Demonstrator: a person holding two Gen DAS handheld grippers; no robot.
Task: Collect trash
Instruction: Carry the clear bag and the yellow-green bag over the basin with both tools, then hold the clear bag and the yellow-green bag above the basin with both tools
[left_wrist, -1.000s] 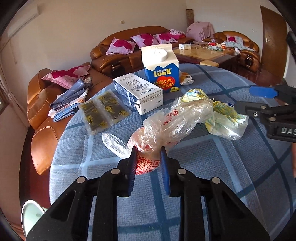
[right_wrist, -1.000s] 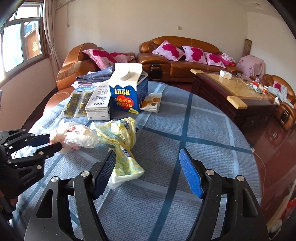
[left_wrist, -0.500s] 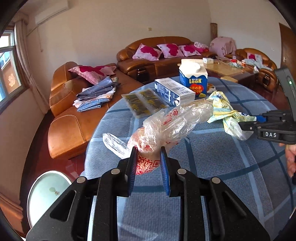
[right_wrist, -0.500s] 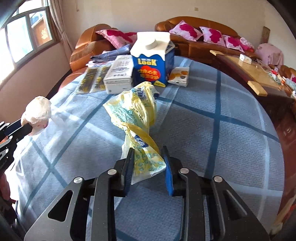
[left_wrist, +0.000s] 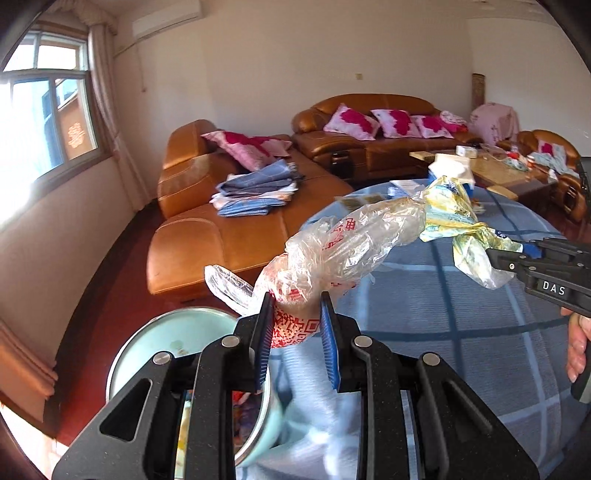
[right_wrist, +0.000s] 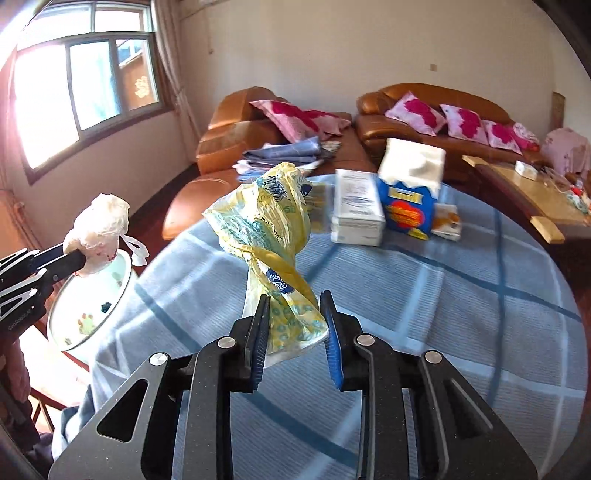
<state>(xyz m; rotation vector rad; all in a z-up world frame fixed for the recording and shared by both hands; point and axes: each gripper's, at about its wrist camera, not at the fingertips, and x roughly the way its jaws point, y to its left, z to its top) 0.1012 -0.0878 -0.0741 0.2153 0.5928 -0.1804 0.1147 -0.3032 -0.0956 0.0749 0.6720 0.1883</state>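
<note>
You're in a living room: cream walls (left_wrist: 295, 55), dark red floor (left_wrist: 122, 266). Bright window (right_wrist: 85, 88) on your left, curtain (left_wrist: 107, 110) beside it. Brown leather sofas (left_wrist: 369, 147) with pink cushions (left_wrist: 351, 118), folded blue cloth (left_wrist: 255, 192), wooden coffee table (right_wrist: 532, 199). Worktop (right_wrist: 443, 295) under blue checked cloth.

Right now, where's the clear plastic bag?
Clamped in the left gripper, the clear plastic bag is off the table's left edge, over the pale green bin.
</note>
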